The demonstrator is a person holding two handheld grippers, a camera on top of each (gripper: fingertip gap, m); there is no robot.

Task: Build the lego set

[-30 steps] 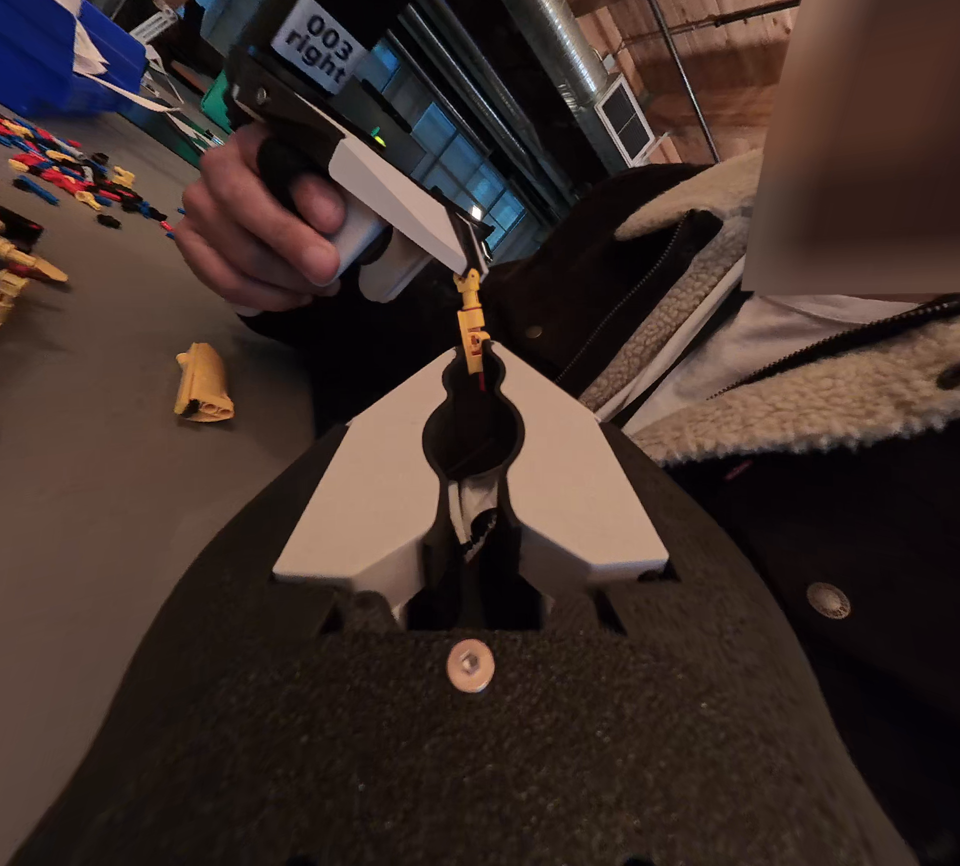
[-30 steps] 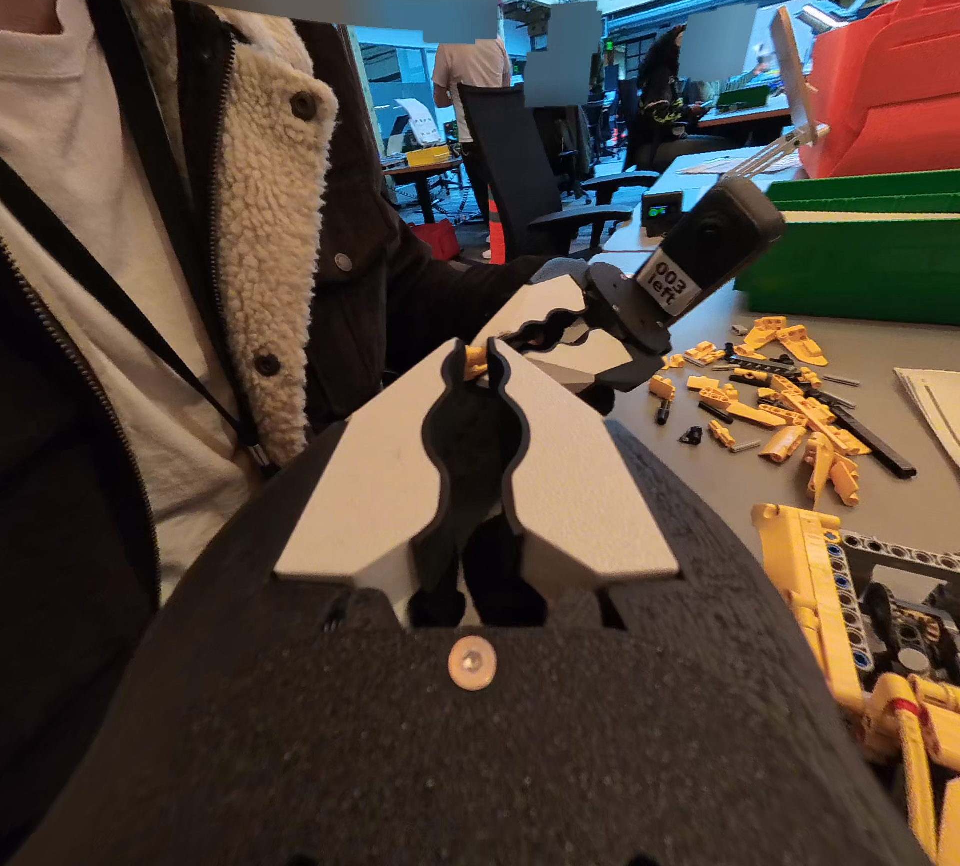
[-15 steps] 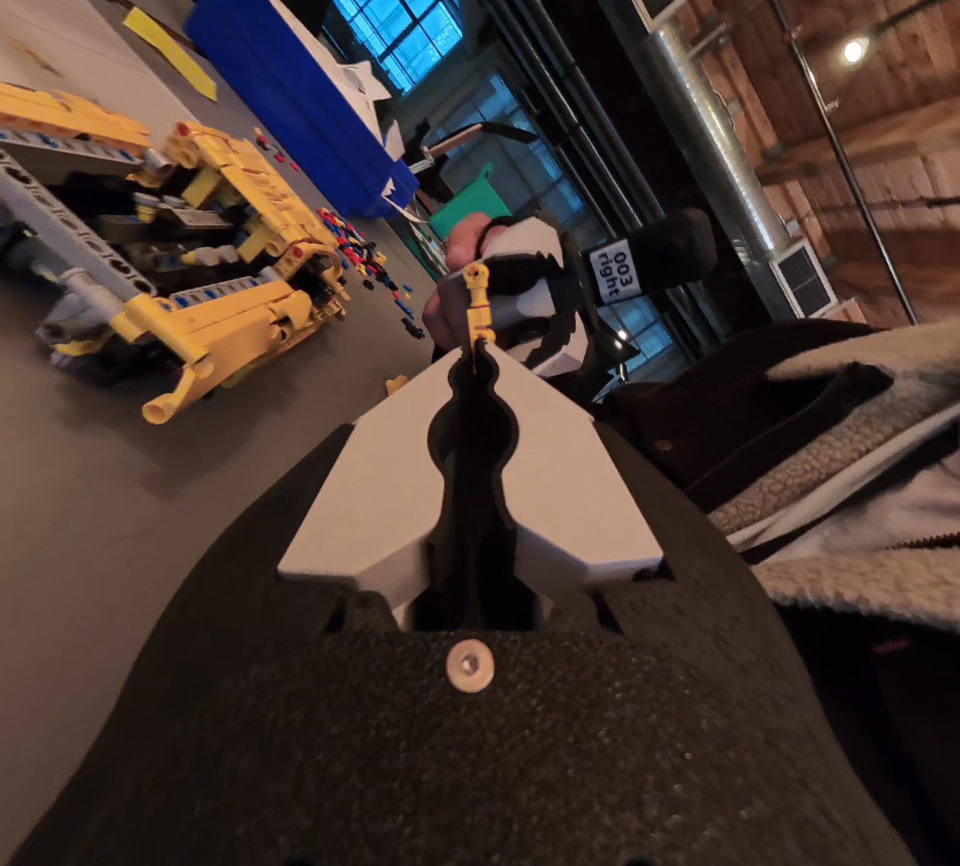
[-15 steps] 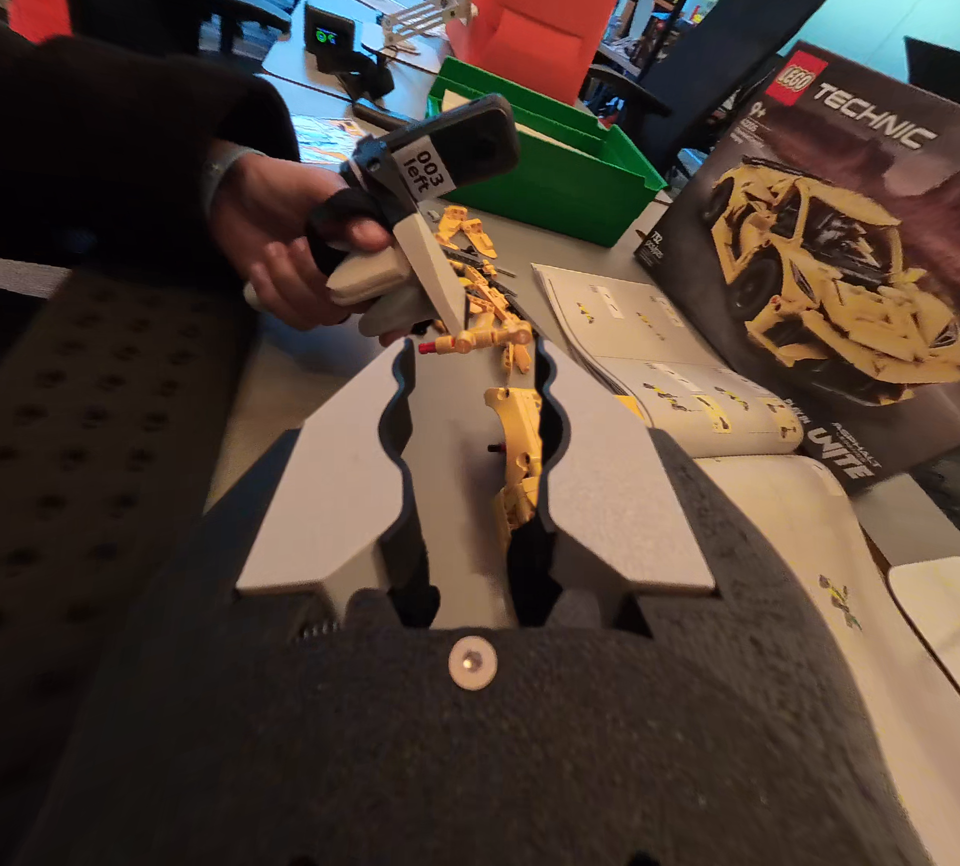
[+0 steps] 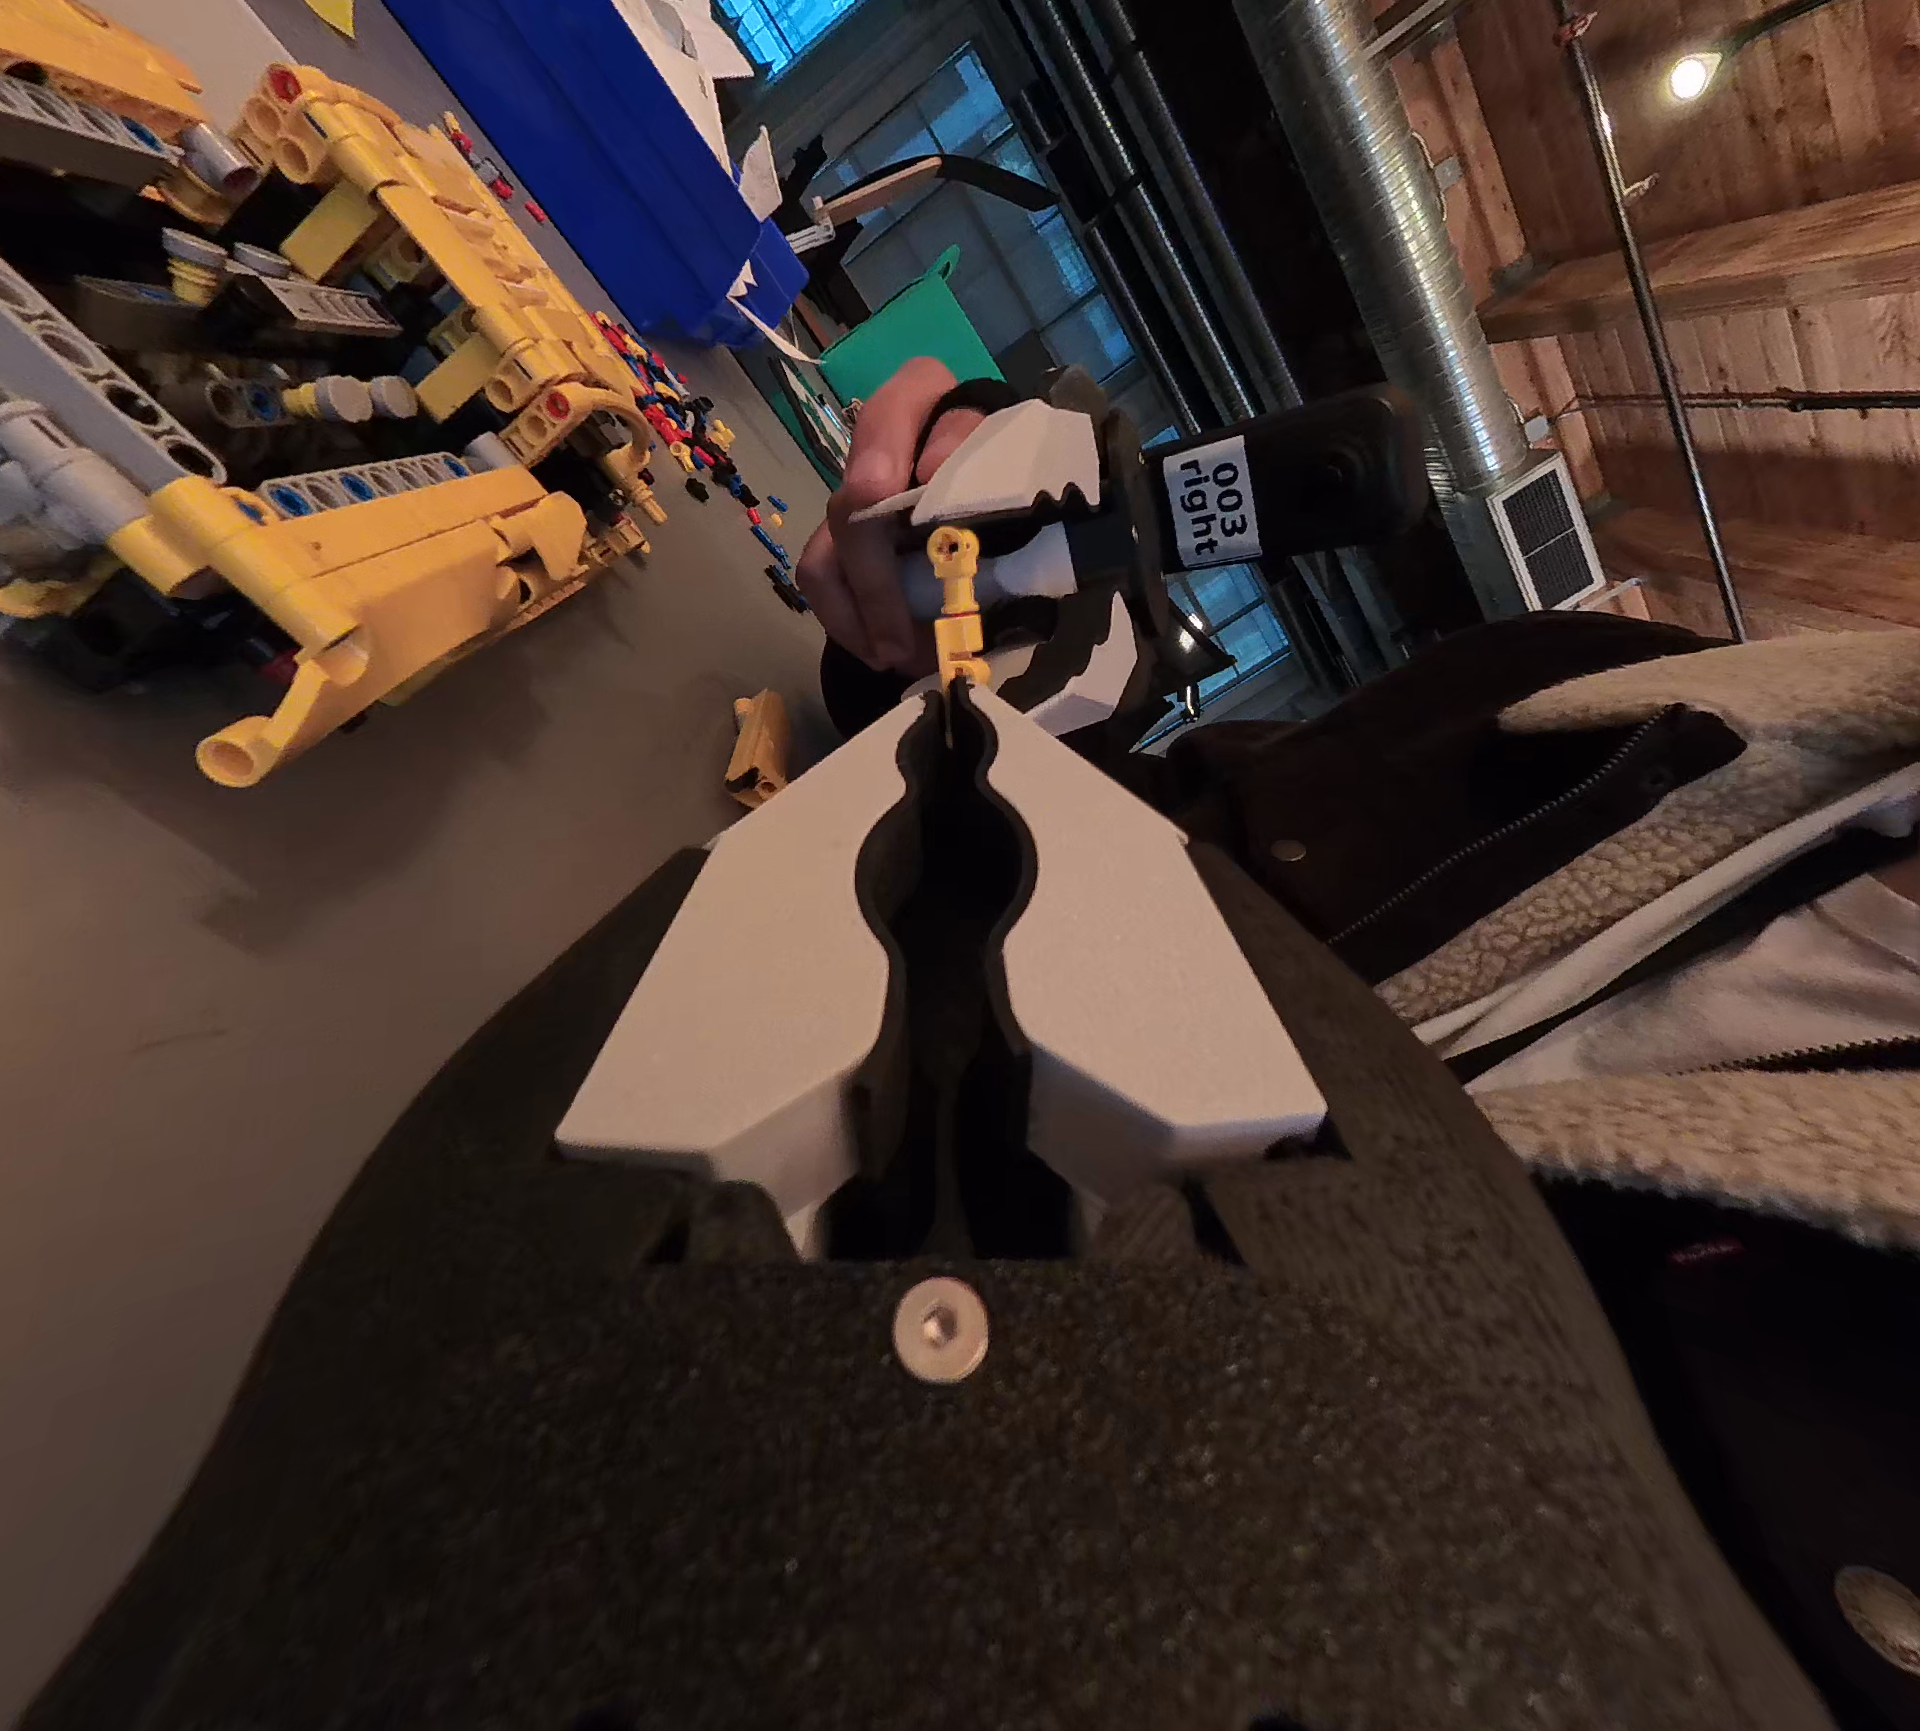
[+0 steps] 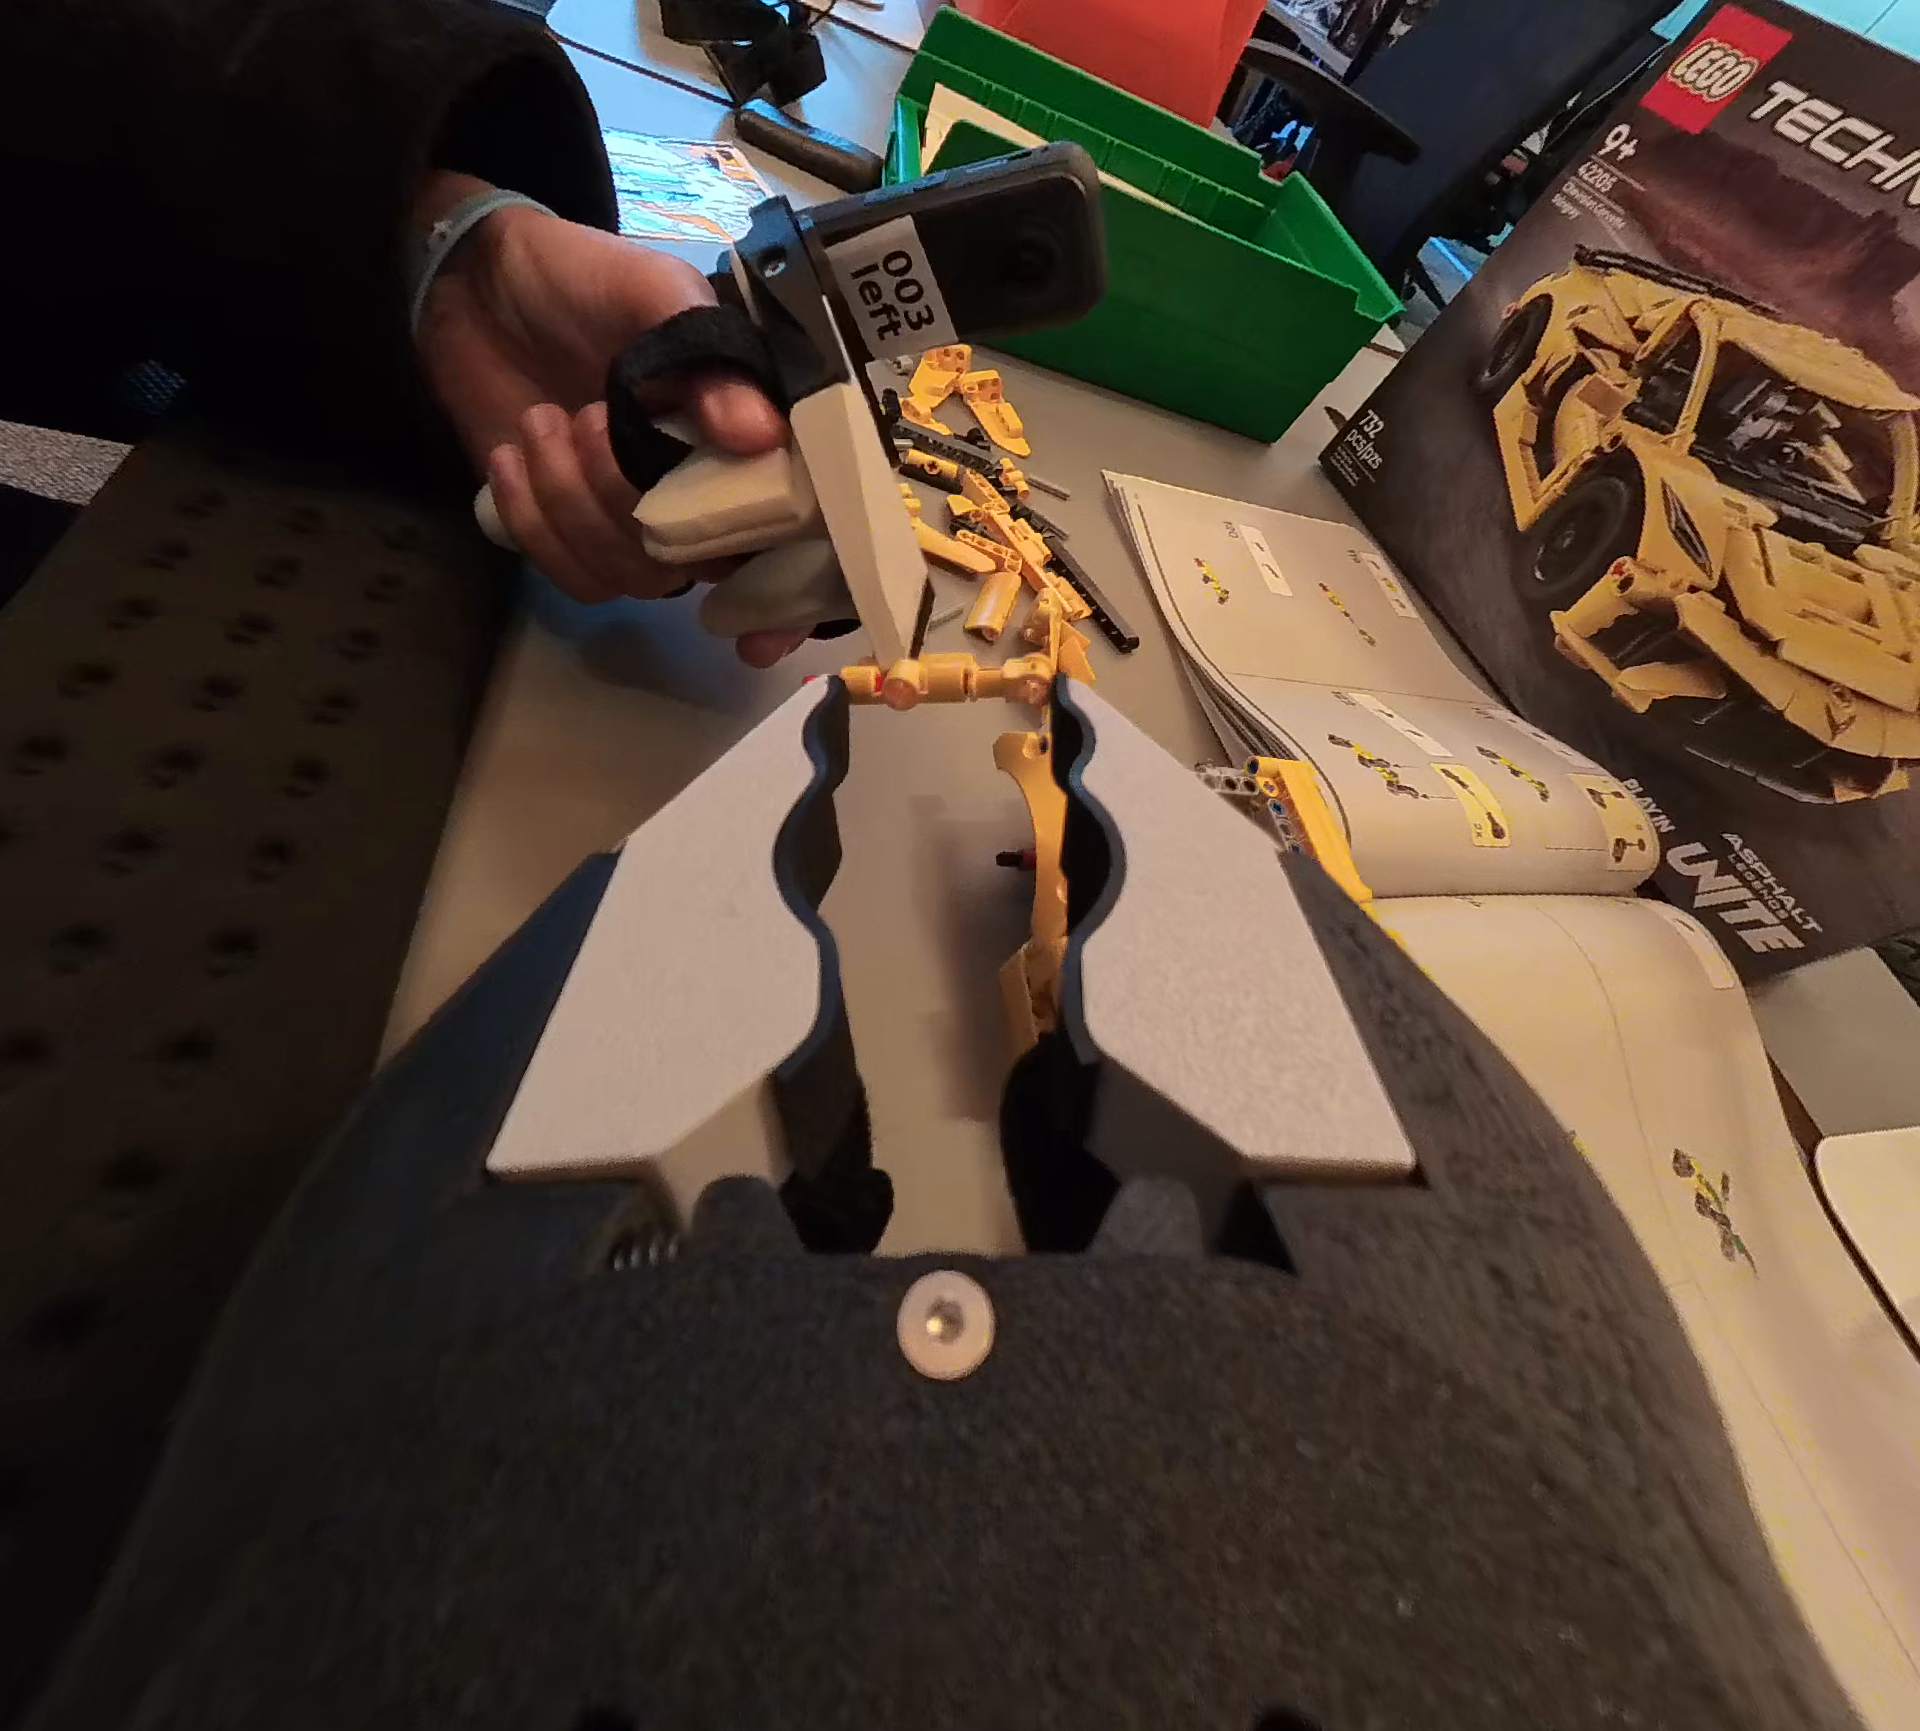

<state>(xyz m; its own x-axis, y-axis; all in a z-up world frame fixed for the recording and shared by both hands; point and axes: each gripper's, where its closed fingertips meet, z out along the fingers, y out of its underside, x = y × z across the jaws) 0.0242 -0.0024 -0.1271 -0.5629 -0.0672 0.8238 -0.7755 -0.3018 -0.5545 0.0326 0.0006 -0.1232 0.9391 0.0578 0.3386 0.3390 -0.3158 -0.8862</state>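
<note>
I am holding a small yellow connector rod [image 5: 956, 606] in the left gripper [image 5: 954, 694], whose two white sides are pressed together on one end of it, so the rest is sticking out past the tips into free air above the tabletop [image 5: 156, 933]. From the right wrist view the same piece is lying crosswise just ahead of my right gripper [image 6: 945, 710], which is standing wide apart with nothing in it.

The rod is looking very light and rigid, hard smooth plastic with a few jointed segments (I would guess they can swivel or pull off the axle if I lever sideways). Pinched by one thin end only, it is likely to pivot in the grip, so I am judging the best second hold to be across the thicker collar in the middle, squeezing gently and squarely.

The half-built yellow car chassis [image 5: 343, 393] is sitting toward the far left of the tabletop, and loose yellow parts [image 6: 997, 528] are lying near the green bin [image 6: 1143, 247], with the open instruction booklet [image 6: 1351, 673] at the right edge.
</note>
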